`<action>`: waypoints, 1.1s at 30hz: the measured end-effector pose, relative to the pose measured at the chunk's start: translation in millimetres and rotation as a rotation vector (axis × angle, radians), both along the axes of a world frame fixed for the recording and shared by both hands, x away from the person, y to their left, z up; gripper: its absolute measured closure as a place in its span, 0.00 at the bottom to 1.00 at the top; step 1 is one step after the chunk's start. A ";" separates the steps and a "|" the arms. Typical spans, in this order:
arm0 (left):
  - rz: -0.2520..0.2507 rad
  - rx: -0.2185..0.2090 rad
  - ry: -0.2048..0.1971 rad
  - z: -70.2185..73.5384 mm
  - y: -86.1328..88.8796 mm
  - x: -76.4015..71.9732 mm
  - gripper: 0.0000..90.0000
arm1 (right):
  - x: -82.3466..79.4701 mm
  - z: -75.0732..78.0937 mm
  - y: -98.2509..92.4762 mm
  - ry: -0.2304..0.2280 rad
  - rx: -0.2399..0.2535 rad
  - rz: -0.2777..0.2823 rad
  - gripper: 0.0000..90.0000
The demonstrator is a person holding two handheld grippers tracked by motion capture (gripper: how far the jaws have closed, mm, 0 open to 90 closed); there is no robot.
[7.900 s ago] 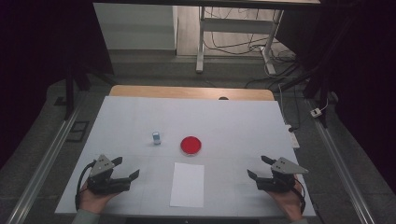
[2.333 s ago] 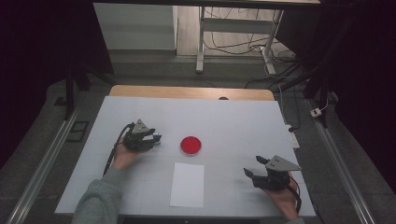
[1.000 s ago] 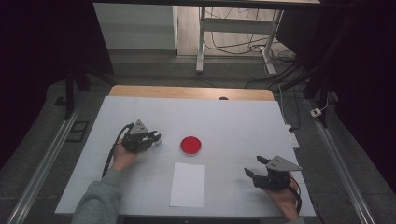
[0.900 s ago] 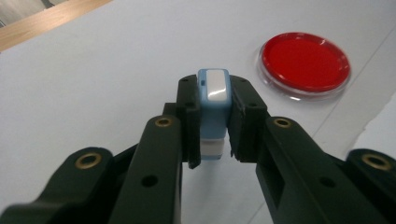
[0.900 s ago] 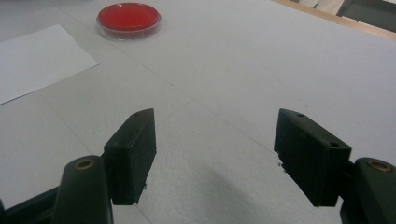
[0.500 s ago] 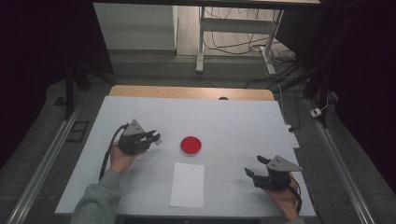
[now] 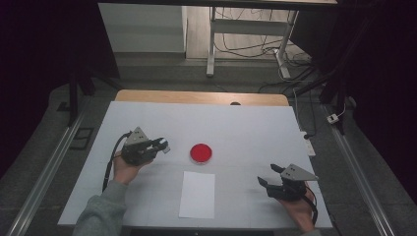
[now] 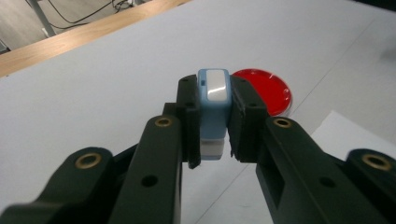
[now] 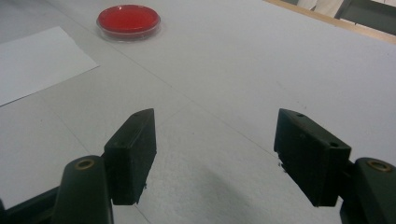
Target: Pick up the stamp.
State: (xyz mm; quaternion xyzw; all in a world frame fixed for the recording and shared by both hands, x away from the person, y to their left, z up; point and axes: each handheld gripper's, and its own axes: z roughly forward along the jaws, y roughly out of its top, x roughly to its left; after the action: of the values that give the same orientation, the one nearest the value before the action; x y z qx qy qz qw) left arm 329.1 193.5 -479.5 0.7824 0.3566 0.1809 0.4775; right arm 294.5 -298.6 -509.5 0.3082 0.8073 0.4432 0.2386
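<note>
High view shows the white desk [image 7: 255, 123] with everything placed around the red dish [image 7: 201, 153], which sits near its middle. A white sheet of paper [image 7: 197, 194] lies just on the person's side of the dish, long axis running toward the person. The left claw [image 7: 158, 145] hangs to the left of the dish, near it but apart, clenched on a small blue-and-white block [image 7: 165, 145]. In the left gripper view the block [image 8: 212, 109] stands upright between the pads, its long axis along the jaws, pinched on its two flat sides, and the dish [image 8: 267, 91] lies straight ahead, a little to the right, beyond the block's top end. So the dish is where this claw already points, and the left hand is plainly the nearer one. The right claw [image 7: 269, 175] rests well apart from the dish, on the near right; the right gripper view shows it [image 9: 212, 149] released, jaws wide with nothing between them.
</note>
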 end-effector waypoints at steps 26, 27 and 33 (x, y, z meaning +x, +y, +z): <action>-0.010 -0.081 0.008 13.4 2.2 -37.0 0.84 | -1.3 0.6 1.0 -0.015 -0.006 -0.008 0.33; -0.012 -0.082 0.009 13.3 1.7 -38.6 0.84 | -1.4 0.5 1.1 -0.017 -0.004 -0.008 0.33; -0.022 -0.100 0.015 13.8 -0.7 -47.5 0.84 | -2.0 1.0 1.1 -0.019 -0.008 -0.014 0.33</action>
State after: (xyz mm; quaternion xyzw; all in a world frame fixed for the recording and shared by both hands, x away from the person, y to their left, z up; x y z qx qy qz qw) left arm 281.6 192.9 -465.7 0.7628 0.3600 0.1517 0.5153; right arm 292.5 -297.5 -508.5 0.3089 0.8046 0.4411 0.2505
